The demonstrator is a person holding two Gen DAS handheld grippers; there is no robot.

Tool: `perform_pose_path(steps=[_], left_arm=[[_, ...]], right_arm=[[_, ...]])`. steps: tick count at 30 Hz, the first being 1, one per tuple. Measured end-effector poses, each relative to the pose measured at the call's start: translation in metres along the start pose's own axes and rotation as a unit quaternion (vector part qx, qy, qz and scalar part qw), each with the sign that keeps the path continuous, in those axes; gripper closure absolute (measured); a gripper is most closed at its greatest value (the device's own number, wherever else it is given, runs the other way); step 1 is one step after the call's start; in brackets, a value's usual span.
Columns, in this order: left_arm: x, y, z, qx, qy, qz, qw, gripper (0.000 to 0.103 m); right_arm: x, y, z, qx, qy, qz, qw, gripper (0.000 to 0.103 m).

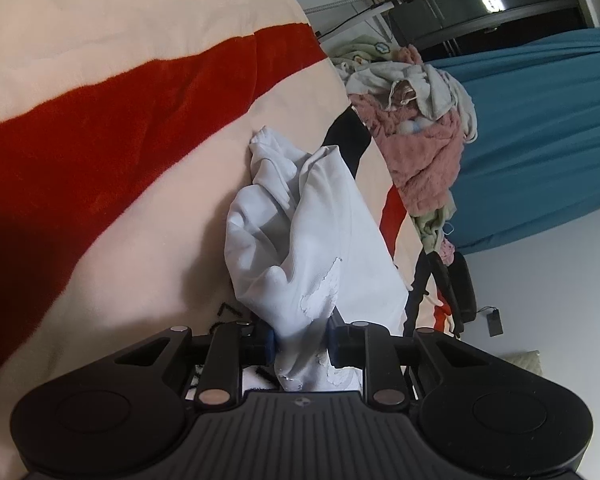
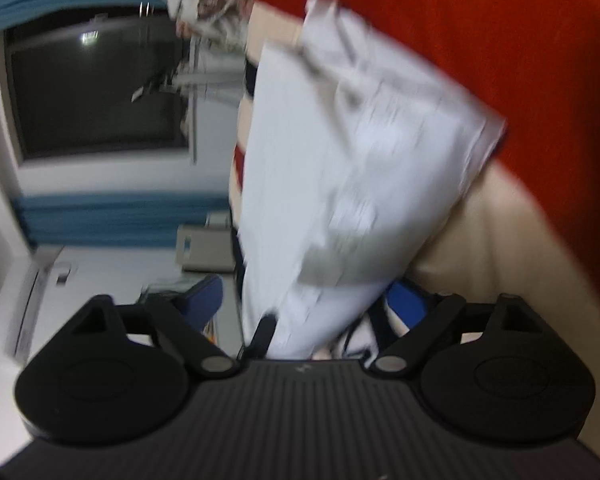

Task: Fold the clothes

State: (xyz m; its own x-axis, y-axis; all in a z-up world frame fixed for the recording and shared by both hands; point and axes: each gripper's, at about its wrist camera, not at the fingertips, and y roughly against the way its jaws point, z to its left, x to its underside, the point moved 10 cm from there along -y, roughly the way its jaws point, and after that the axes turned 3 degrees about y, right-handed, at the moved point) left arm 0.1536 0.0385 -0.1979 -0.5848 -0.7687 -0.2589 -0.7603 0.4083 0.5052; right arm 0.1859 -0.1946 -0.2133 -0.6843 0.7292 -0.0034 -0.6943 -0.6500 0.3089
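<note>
Folding barely begun: left tool (image 1: 300,344) clamps the crumpled white garment (image 1: 300,216) on the blanket (image 1: 120,120); right tool (image 2: 300,304) spread apart around it, pile (image 1: 416,120) beyond untouched.

The right wrist view is smeared throughout. The white garment (image 2: 340,152) ahead of the fingers (image 2: 406,304) has soft edges, and whether either pad touches it cannot be told. Its lower end drops behind the gripper body. In the left wrist view the garment (image 1: 300,240) also runs out of sight between the fingers (image 1: 269,346). The clothes pile (image 1: 416,128) far beyond to the right is too jumbled to separate. The blanket (image 1: 100,140) is cut by the frame's edge.
</note>
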Motion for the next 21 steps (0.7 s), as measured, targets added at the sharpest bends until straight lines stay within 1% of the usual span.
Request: perform_pose_path(steps=[2,5,8,11,13,15,18,21], left_arm=[[0.0,0.001,0.0,-0.001,0.001,-0.001,1.0,0.079],[0.001,0.001,-0.001,-0.001,0.002,-0.002,1.0,0.079],[0.002,0.0,-0.002,-0.001,0.002,-0.002,1.0,0.079],[0.002,-0.001,-0.002,-0.002,0.003,-0.001,1.0,0.079],[0.001,-0.002,-0.002,-0.002,0.003,-0.001,1.0,0.079],[0.001,-0.002,-0.002,-0.002,0.001,-0.001,1.0,0.079],[0.002,-0.003,-0.004,0.0,-0.006,0.0,1.0,0.079],[0.001,-0.002,-0.007,-0.001,-0.013,0.001,0.9999,0.079]], right_arm=[[-0.003,0.001,-0.007,0.004,-0.019,-0.012,1.0,0.026],[-0.01,0.008,-0.011,0.025,-0.01,-0.044,0.999,0.036],[-0.014,0.011,-0.015,0.03,-0.018,-0.052,0.998,0.037],[-0.017,0.012,-0.015,0.037,-0.009,-0.053,0.998,0.038],[-0.021,0.013,-0.016,0.048,0.0,-0.054,0.997,0.044],[-0.024,0.013,-0.018,0.059,0.008,-0.056,0.997,0.059],[-0.026,0.015,-0.018,0.07,0.019,-0.06,0.996,0.068],[-0.028,0.019,-0.011,0.069,0.043,-0.068,0.994,0.075]])
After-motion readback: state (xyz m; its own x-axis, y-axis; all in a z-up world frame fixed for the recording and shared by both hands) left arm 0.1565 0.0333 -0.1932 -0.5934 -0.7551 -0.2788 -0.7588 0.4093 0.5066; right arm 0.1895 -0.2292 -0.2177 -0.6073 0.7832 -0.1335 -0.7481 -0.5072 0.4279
